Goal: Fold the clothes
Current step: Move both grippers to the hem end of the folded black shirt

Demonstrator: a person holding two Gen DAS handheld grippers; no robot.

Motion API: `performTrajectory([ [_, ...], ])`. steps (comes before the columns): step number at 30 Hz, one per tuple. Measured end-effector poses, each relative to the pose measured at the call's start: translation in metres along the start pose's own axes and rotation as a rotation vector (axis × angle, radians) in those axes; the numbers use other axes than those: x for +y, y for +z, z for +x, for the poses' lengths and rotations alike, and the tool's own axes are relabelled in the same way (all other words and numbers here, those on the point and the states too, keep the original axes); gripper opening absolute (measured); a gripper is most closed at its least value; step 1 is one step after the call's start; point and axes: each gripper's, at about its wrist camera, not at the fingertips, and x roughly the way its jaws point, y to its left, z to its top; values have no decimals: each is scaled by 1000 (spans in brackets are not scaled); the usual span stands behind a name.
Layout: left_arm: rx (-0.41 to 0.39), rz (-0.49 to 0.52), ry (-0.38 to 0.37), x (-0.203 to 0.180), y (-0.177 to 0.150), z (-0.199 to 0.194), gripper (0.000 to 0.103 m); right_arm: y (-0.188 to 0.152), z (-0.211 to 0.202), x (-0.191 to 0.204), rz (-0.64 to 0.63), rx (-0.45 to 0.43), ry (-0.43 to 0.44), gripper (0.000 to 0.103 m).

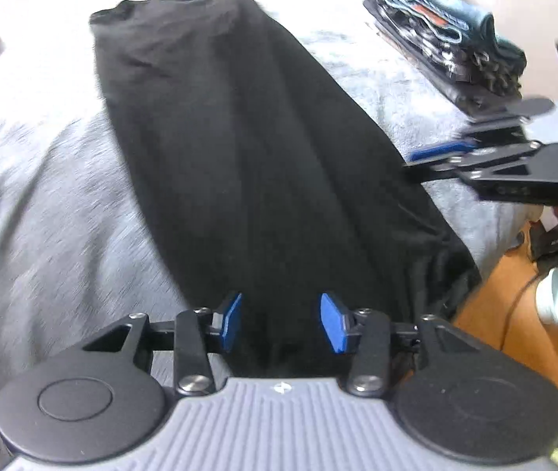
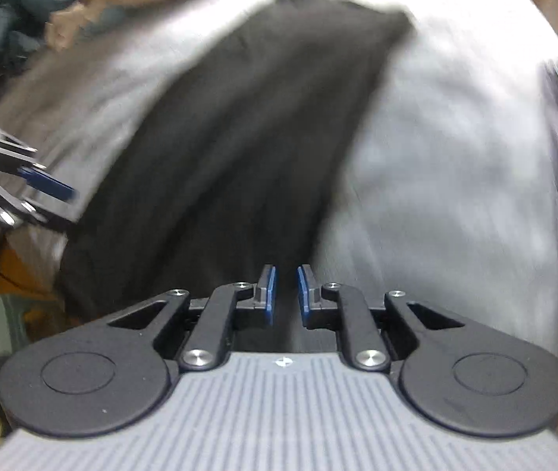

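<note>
- We see a black garment (image 1: 247,149) folded into a long narrow strip, lying flat on a grey blanket (image 1: 43,204) that covers the surface beneath; we cannot tell whether that surface is a bed or a worktop.
- The strip runs from the near edge away toward the far side, its far end squared off and its near right corner bunched in loose folds at the blanket's edge.
- Our left gripper (image 1: 281,322) hangs over the near end of the garment, its blue pads (image 1: 332,322) spread apart with only cloth showing beneath the gap; the pads press on nothing.
- Our right gripper (image 2: 285,294) points down at the same near end, seen from the other side of the strip. Its blue pads (image 2: 269,294) stand close together with a slim gap left, and we see nothing pinched between them.
- In the left wrist view the right gripper reaches in from the right, just beside the garment's right edge.
- The right wrist view is blurred.
- Beyond the garment, at the blanket's far right, lies a stack of folded clothes (image 1: 447,31), dark items below and a blue piece on top.
- Below the blanket's edge at the right we make out an orange-brown floor (image 1: 506,294) and a pale round object (image 1: 553,298) we cannot identify.
</note>
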Motion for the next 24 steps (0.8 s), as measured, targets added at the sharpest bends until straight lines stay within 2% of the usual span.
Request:
performTrajectory([
  [2, 66, -18, 13, 7, -14, 14, 46, 10, 18, 5, -38, -14, 15, 11],
  [3, 88, -39, 21, 13, -25, 15, 45, 6, 26, 5, -40, 15, 19, 11],
  [6, 107, -106, 44, 31, -47, -7, 44, -27, 23, 2, -32, 128, -51, 11],
  [9, 68, -132, 76, 39, -46, -29, 44, -54, -4, -15, 32, 193, -106, 12],
  [12, -37, -95, 49, 34, -22, -34, 45, -47, -23, -19, 61, 135, -111, 13],
  [15, -96, 0, -8, 21, 13, -12, 45, -14, -10, 1, -16, 38, -73, 13],
  [18, -41, 43, 26, 23, 30, 22, 42, 24, 24, 21, -144, -33, -42, 12],
  [20, -48, -1, 6, 38, 20, 20, 40, 41, 47, 27, -185, -43, -33, 12],
  [22, -17, -47, 37, 52, 4, 7, 44, 39, 57, 15, -165, -8, -40, 12],
  [24, 20, -64, 96, 63, -14, -6, 44, 17, 47, -5, -148, 53, -88, 11],
])
